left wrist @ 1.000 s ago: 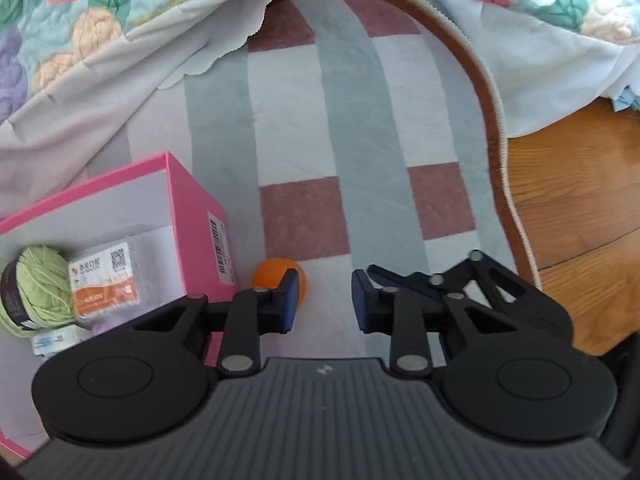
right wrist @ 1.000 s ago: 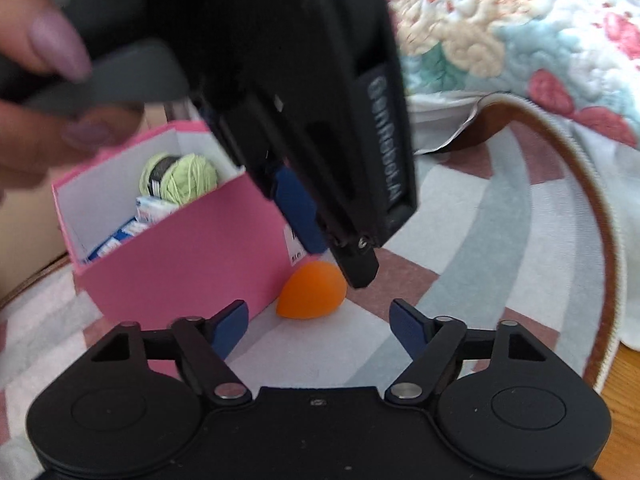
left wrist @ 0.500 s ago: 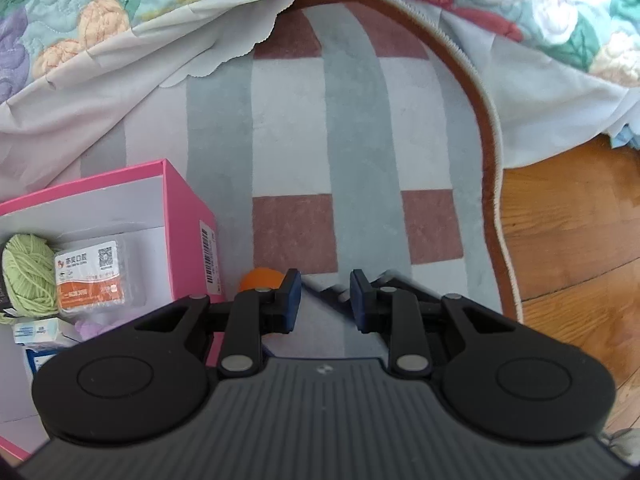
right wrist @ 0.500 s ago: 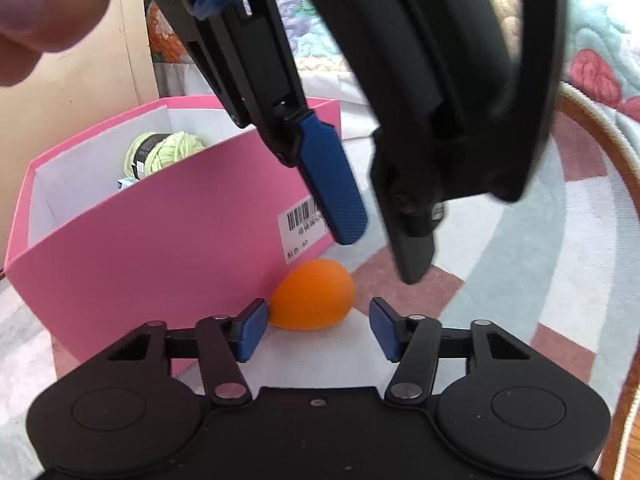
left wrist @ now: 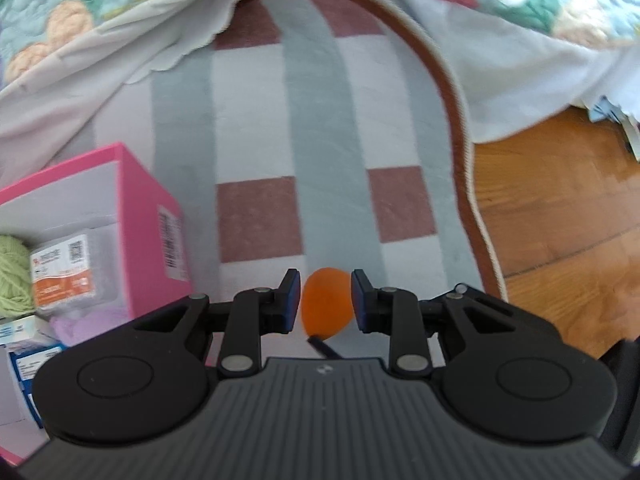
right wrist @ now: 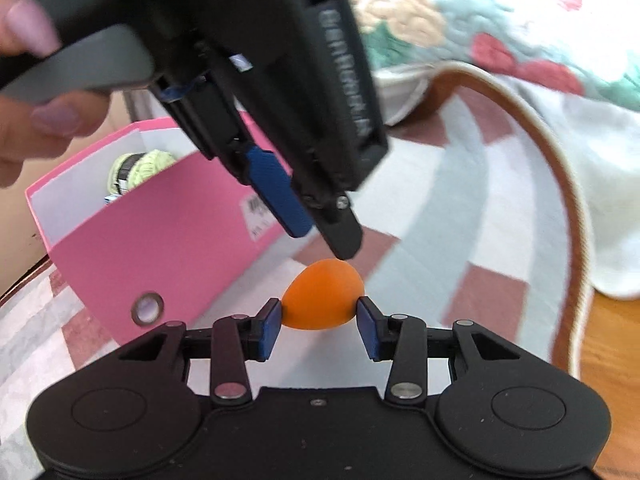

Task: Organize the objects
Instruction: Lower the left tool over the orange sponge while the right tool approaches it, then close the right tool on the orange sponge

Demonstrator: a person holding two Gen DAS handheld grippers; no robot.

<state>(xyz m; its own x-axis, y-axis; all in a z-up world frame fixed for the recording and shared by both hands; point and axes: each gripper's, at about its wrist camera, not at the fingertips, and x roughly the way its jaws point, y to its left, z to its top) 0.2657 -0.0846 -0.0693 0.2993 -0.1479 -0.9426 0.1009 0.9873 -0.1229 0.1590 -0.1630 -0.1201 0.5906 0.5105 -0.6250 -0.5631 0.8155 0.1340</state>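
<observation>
An orange egg-shaped sponge [right wrist: 323,295] lies on the rug beside the pink box [right wrist: 168,248]. My right gripper [right wrist: 318,325] has its blue pads against both sides of the sponge, shut on it. My left gripper [left wrist: 325,300] hovers just above the sponge [left wrist: 326,303], jaws narrowly apart and not touching it; it also shows in the right wrist view [right wrist: 320,236], pointing down at the sponge. The pink box [left wrist: 138,216] holds green yarn [left wrist: 14,276] and small packets [left wrist: 60,272].
A checked rug [left wrist: 332,132] with a brown border covers the floor. A floral quilt [left wrist: 520,8] hangs over its far edge. Wood floor [left wrist: 560,216] lies to the right. The person's hand [right wrist: 36,80] holds the left gripper.
My right gripper moved forward and closed on the orange sponge. My left gripper shifted over the sponge, which now shows between its jaws.
</observation>
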